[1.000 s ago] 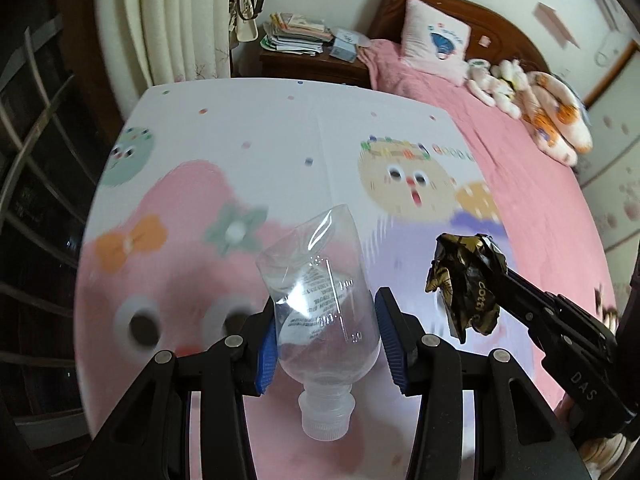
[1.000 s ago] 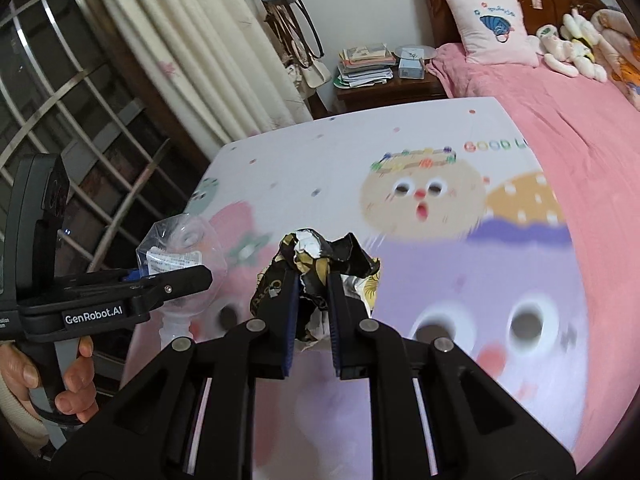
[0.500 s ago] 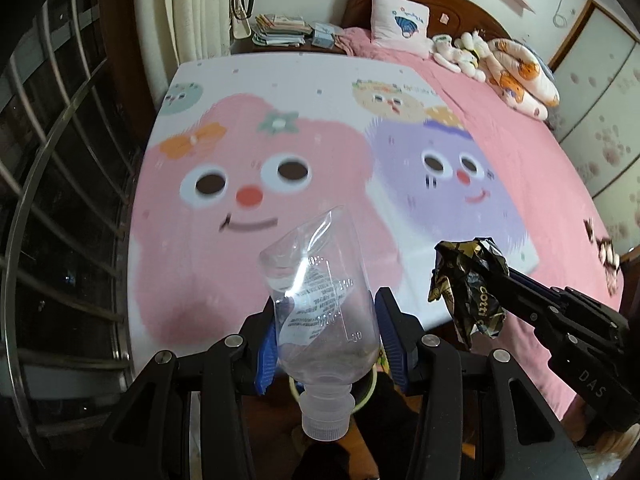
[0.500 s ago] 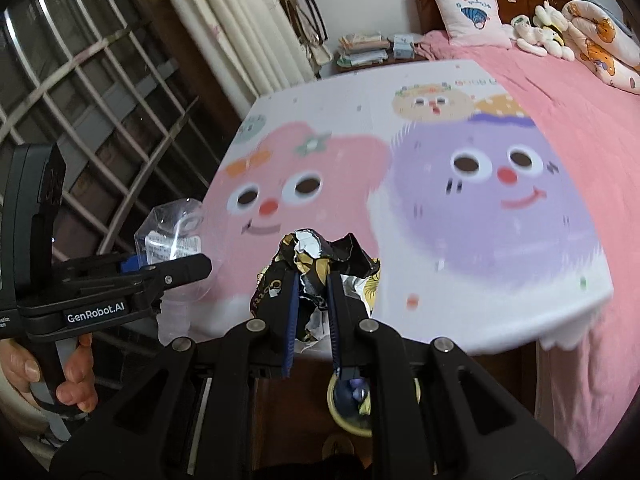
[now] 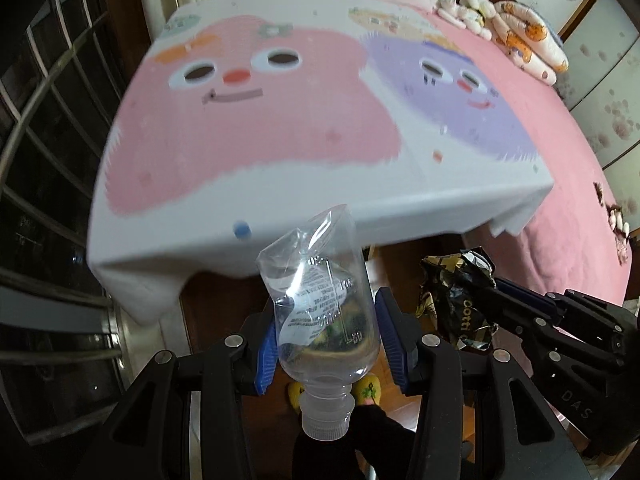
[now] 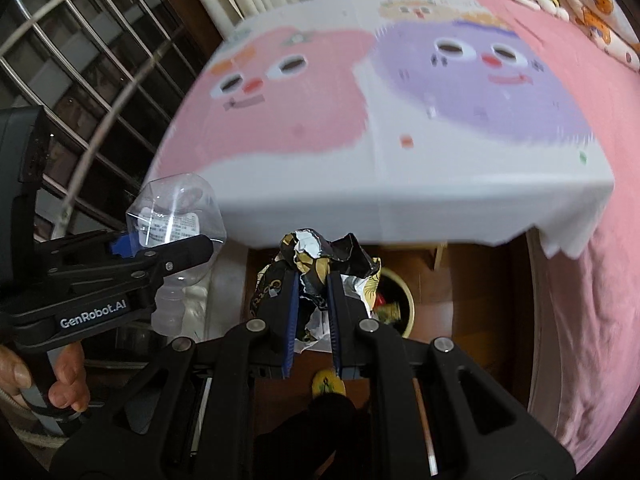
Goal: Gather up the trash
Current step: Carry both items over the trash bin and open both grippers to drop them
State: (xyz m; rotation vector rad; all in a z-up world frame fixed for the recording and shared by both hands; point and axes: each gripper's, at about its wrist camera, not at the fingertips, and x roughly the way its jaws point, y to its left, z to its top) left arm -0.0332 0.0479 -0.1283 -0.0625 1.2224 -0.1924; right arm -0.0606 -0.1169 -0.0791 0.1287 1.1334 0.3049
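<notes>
Left wrist view: the left gripper (image 5: 326,344) has its jaws clenched on a crushed clear plastic bottle (image 5: 320,312), cap pointing back toward the camera. A second ago the bottle hung over the cartoon-printed table (image 5: 256,152); now the table edge has slid up and away, and the bottle hangs past it, over the dark wooden floor (image 5: 224,300). To the right, the right gripper (image 5: 480,296) carries a crumpled black-and-gold wrapper (image 5: 452,296). A yellow slipper (image 5: 370,394) shows beneath the bottle.

Right wrist view: the right gripper (image 6: 312,300) has its jaws grasping the wrapper (image 6: 316,256) tightly, the foil bunched above and between the blue pads (image 6: 291,312). The same retreat shows here, since the table (image 6: 360,184) now lies ahead and above, and a yellow-rimmed trash bin (image 6: 400,300) with rubbish inside has come into sight on the floor just behind the wrapper. The left gripper (image 6: 160,248) with the bottle (image 6: 176,216) sits at the left, near the table's corner.

Both pieces are off the table and the bin is close, so I judge the collecting is done for these two and the drop comes next. The wrapper looks nearer the bin's mouth; the bottle probably needs carrying rightward first.
</notes>
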